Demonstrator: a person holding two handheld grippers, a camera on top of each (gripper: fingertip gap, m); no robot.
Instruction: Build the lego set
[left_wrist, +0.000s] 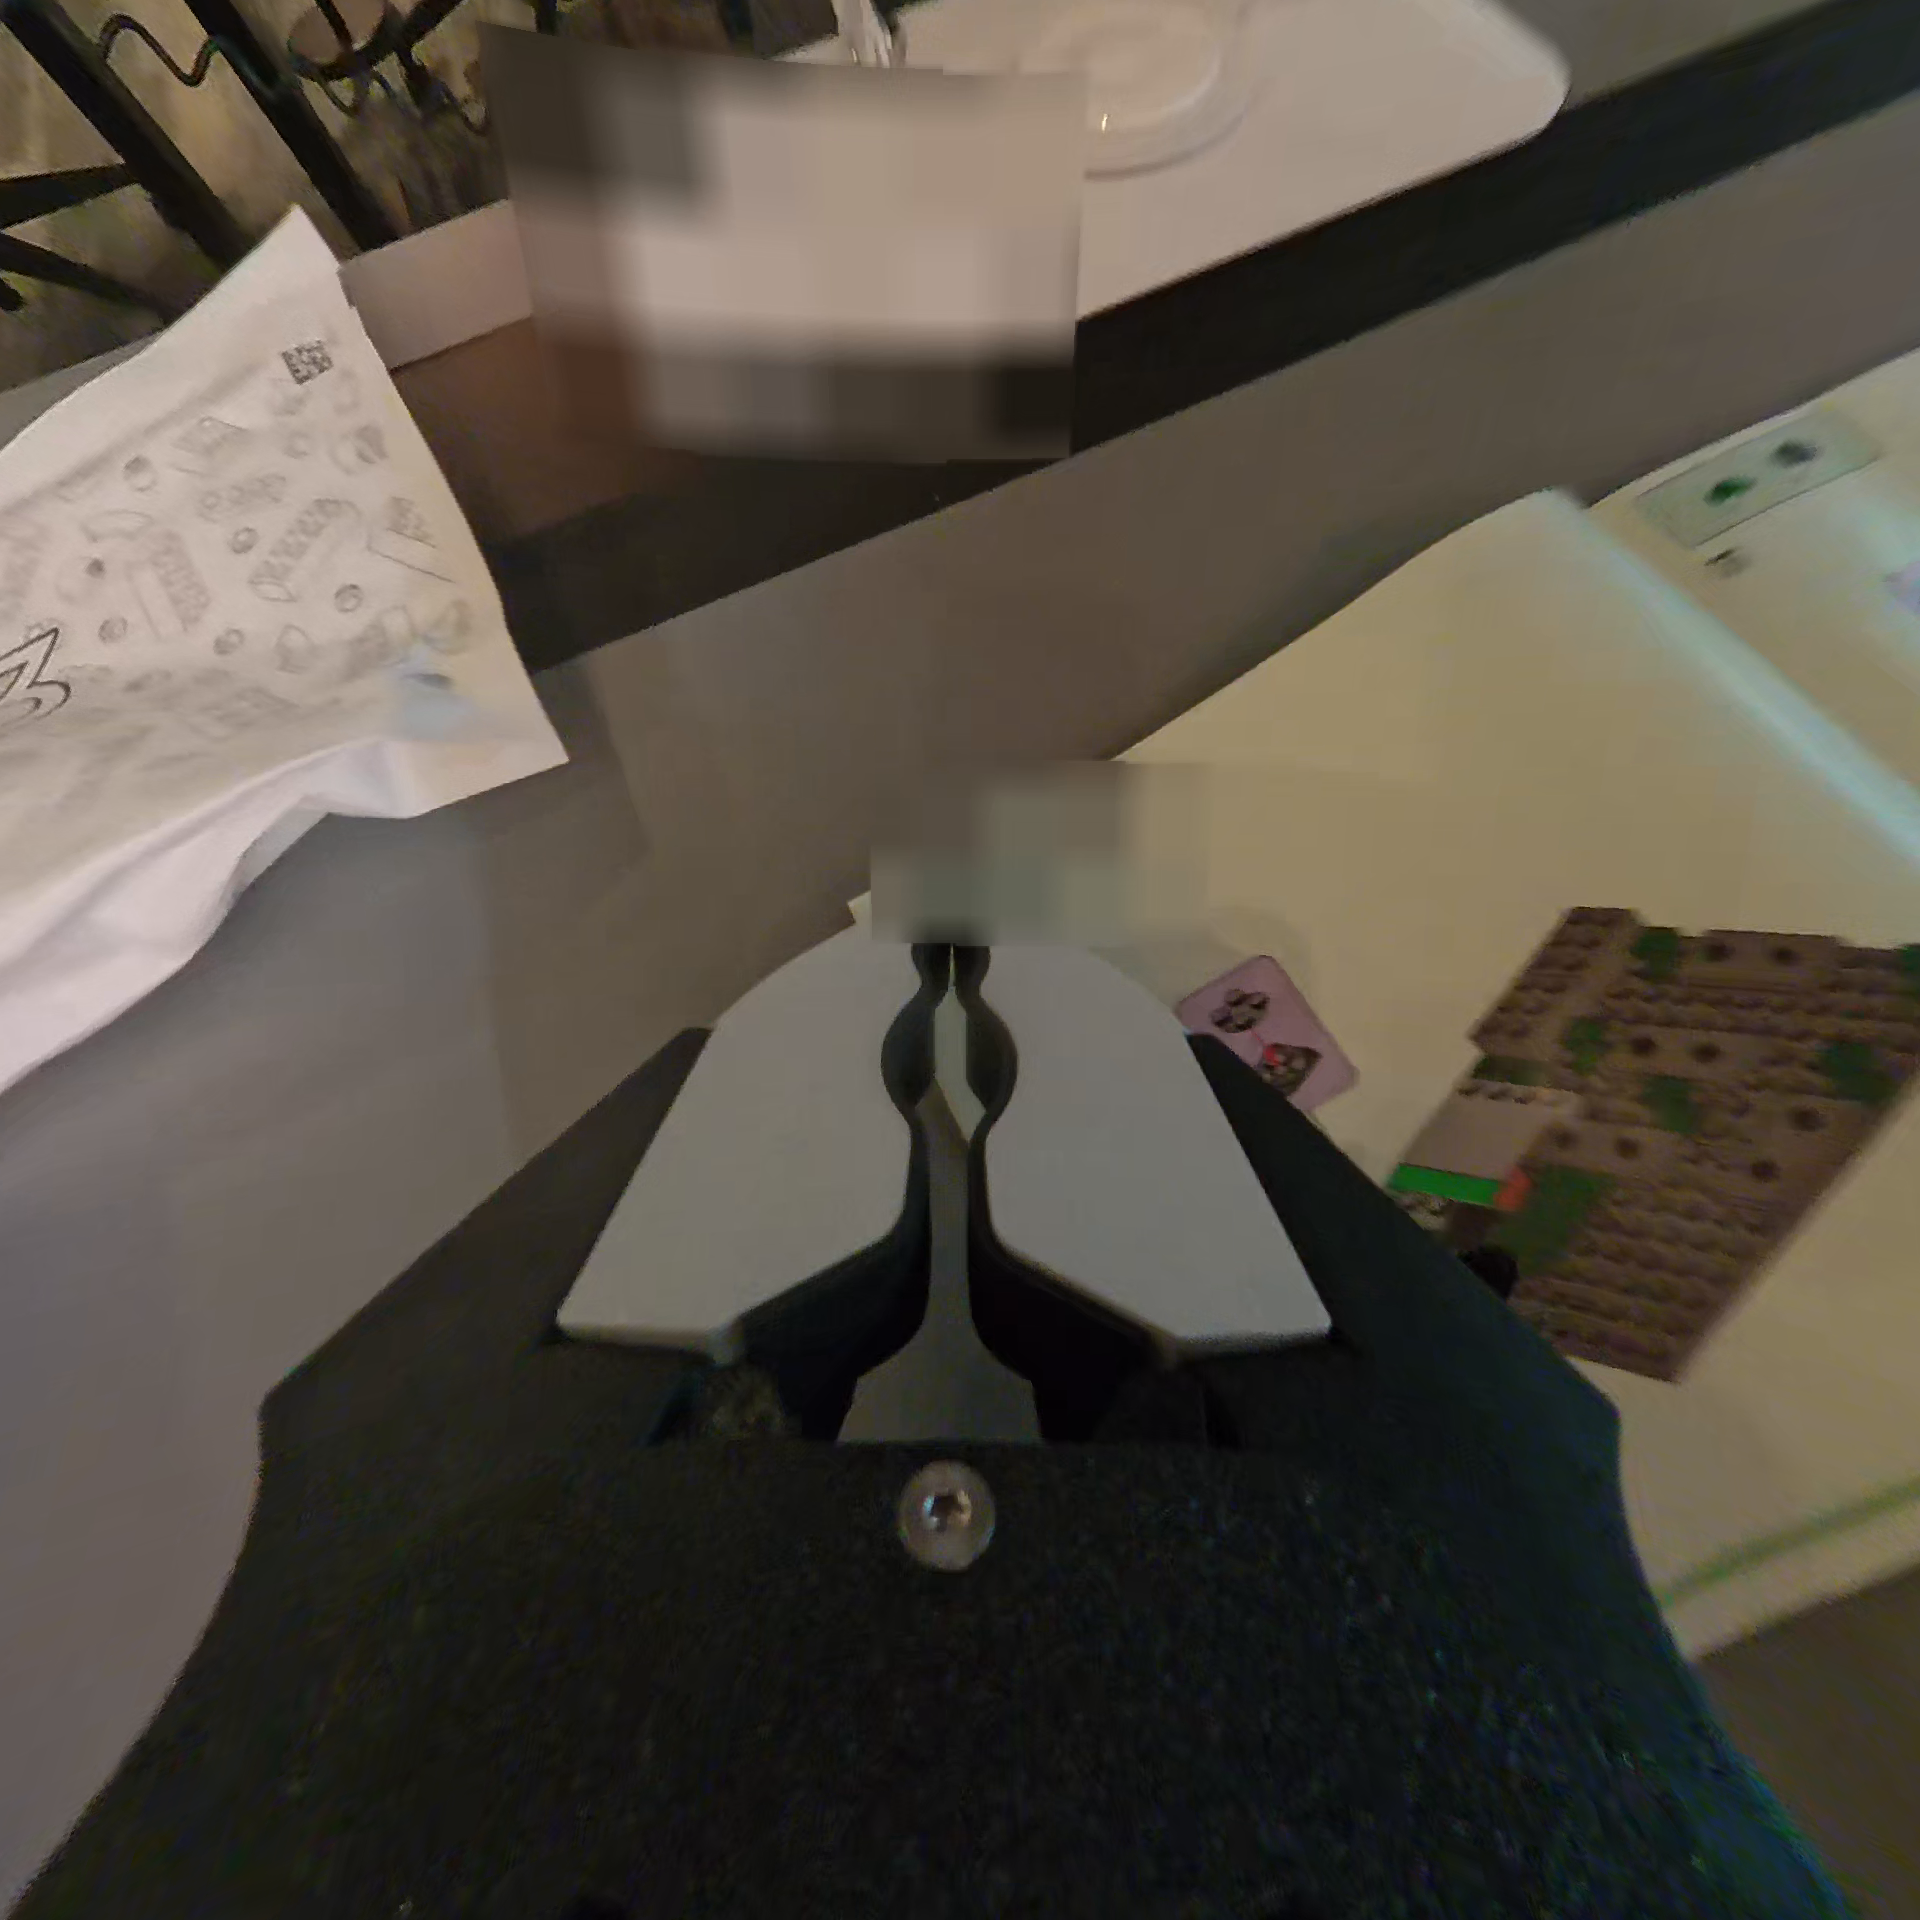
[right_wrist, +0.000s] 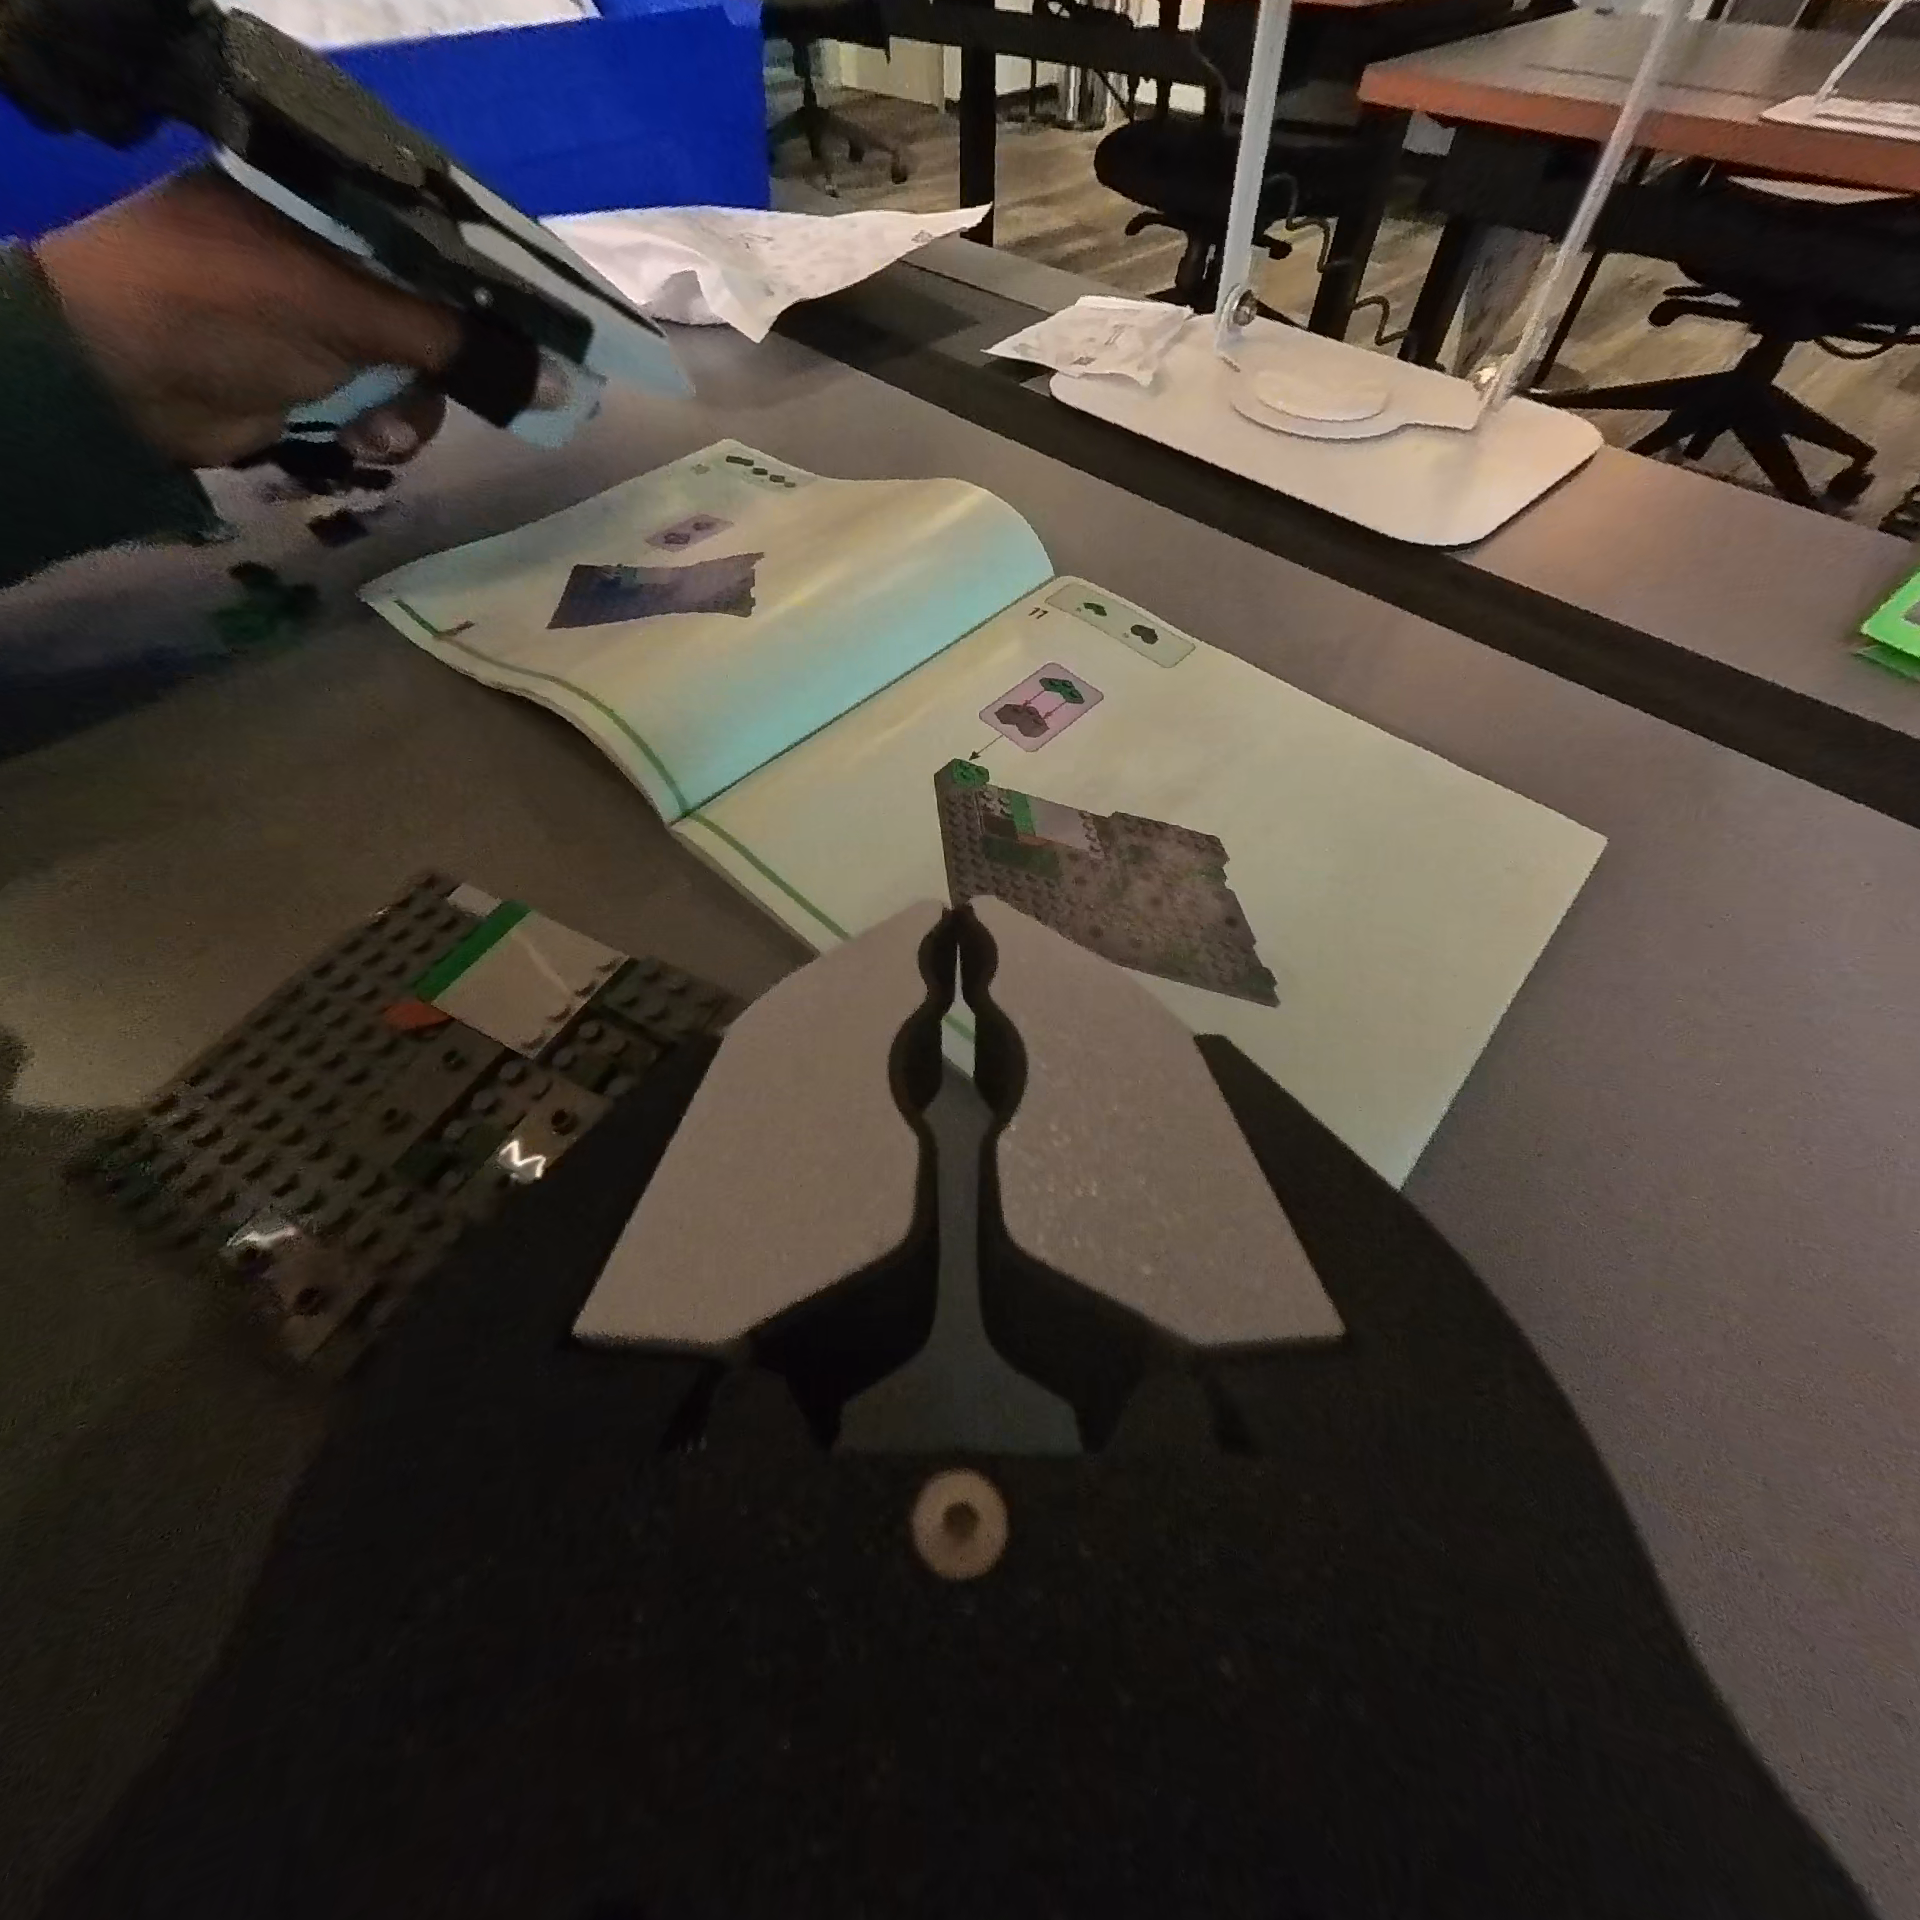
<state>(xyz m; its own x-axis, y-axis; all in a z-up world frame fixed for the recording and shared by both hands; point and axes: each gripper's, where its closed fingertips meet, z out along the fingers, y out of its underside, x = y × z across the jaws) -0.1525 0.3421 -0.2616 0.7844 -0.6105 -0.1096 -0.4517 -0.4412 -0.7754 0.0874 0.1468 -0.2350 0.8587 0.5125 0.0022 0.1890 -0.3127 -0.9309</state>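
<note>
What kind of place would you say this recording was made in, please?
Probably an office or lab workspace: rolling office chairs stand by a wood-topped desk behind the grey table, where an open instruction booklet and a Lego baseplate lie.

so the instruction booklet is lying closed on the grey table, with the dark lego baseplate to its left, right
Not quite: the instruction booklet lies open, both pages showing, as the right wrist view shows. It does rest on the grey table, with the dark lego baseplate to its left.
</note>
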